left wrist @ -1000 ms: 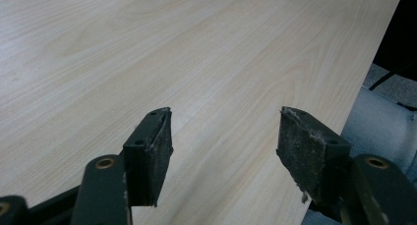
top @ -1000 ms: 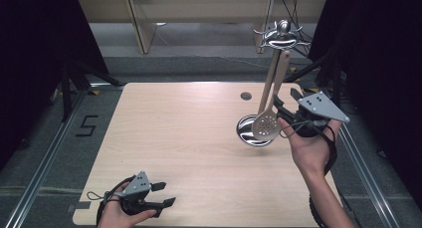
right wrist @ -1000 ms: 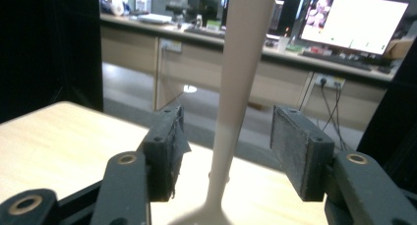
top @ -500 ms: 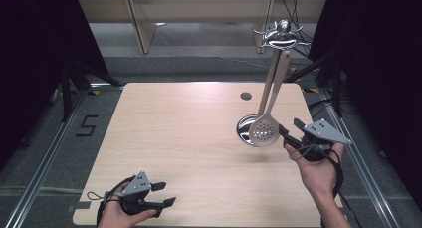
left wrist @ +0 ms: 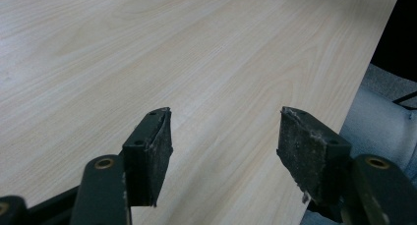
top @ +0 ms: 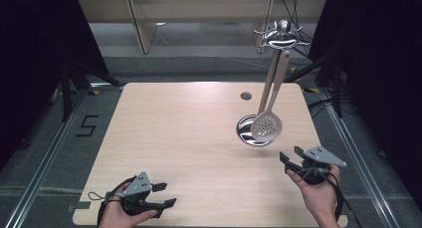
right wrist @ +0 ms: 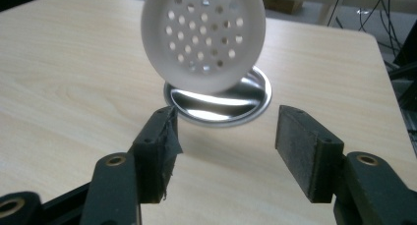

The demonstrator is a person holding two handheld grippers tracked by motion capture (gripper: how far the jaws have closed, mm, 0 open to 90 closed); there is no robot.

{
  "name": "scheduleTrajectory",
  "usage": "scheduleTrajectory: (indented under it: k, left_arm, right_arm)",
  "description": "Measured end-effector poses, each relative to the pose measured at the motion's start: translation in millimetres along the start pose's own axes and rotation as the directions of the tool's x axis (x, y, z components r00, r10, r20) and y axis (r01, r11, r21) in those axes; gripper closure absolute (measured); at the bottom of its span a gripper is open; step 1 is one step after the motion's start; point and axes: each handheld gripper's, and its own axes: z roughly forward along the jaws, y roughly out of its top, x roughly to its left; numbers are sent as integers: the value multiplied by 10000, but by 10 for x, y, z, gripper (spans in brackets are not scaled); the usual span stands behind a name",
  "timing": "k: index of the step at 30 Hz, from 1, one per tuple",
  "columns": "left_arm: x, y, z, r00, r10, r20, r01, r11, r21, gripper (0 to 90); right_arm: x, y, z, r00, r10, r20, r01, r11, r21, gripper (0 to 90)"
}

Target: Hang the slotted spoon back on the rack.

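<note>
A light wooden table (top: 189, 138) with rounded corners stands on grey carpet. Near the table's far edge, right of its middle, a small round dark cable grommet (top: 245, 95) sits in the top. On the floor just left of the table, a black number 5 (top: 86, 126) is marked. A metal floor rail (top: 45, 163) runs along the table's left side and another (top: 354, 153) along its right. Beyond the table's far edge stand pale wooden furniture legs (top: 139, 24), with thin cables (top: 209, 58) lying on the floor. A black curtain (top: 30, 39) hangs left of the table, with dark stand legs (top: 64, 83) at its foot.
</note>
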Motion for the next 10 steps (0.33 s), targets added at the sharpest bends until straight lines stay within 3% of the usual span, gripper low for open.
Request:
scheduleTrajectory:
  k: [1,2,3,4,5,6,7,10]
  left_arm:
    - [0,0,0,10000,0,0,0,10000,0,368]
    - [-17,-5,5,9996,-282,35,282,9996,24,367]
    - [-16,-4,6,9996,-296,47,296,9996,3,365]
    - [-16,-4,6,9996,-296,47,296,9996,3,364]
    - [-3,-2,13,10000,-57,24,57,9999,-157,362]
    - [-1,-7,20,9997,-235,15,236,9996,-168,361]
    - [8,-9,24,9998,-215,-43,215,9996,-165,360]
    - [-1,-3,30,9991,-423,-88,421,9989,-219,358]
  right_arm:
    - [9,-27,-6,9999,94,74,-95,9999,96,424]
    - [-6,-48,-2,10000,23,-68,-23,10000,96,424]
    - [22,-60,-23,9995,315,13,-315,9992,229,424]
    - [22,-60,-23,9995,315,13,-315,9992,229,424]
    - [1,-80,-36,10000,15,-45,-15,9999,103,423]
    - [19,-86,-45,9999,152,65,-153,9998,149,423]
    - [1,-92,-38,10000,-32,65,32,10000,8,422]
    - [27,-113,-77,9993,356,67,-357,9993,110,412]
